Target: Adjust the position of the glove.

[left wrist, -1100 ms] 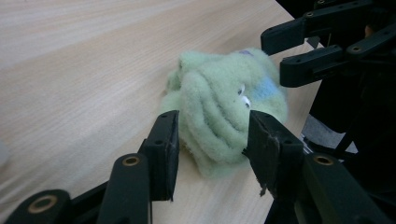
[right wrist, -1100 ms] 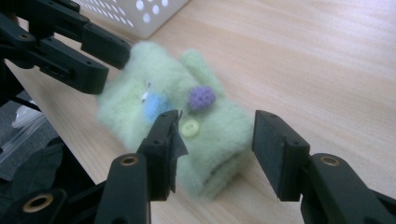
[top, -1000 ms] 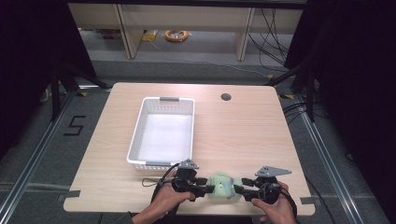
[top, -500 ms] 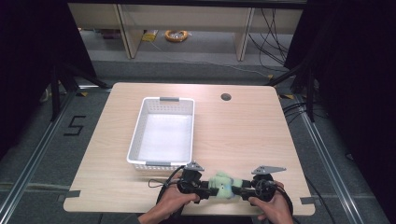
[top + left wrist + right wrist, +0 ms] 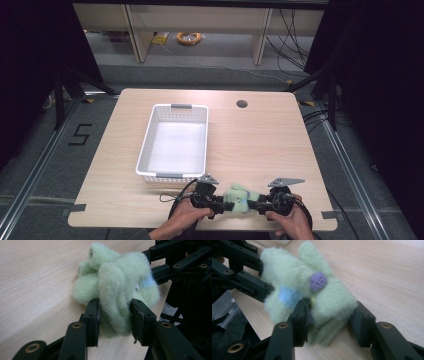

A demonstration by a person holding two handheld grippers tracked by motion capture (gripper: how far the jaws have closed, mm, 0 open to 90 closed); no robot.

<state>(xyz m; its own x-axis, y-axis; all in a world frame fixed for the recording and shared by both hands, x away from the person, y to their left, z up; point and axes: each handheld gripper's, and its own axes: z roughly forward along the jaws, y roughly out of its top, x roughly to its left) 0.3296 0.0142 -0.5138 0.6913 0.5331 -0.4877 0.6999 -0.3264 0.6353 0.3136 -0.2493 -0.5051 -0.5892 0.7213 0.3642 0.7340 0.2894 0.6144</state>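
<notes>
One table (image 5: 270, 145), one basket (image 5: 174, 142); two grippers' closing fingers pinch one, seemingly single, fleece bundle (image 5: 241, 198).

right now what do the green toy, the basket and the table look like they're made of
Green toy: soft fleece or felted wool, by its fuzzy nap and the way it bulges between the jaws.
Basket: white, probably plastic, with rows of small holes in its walls.
Table: pale wood-grain top, matte; possibly laminate.

Fuzzy green fleece toy (image 5: 117, 287); matt wood-grain table (image 5: 260, 145); white plastic basket (image 5: 150, 145).
</notes>
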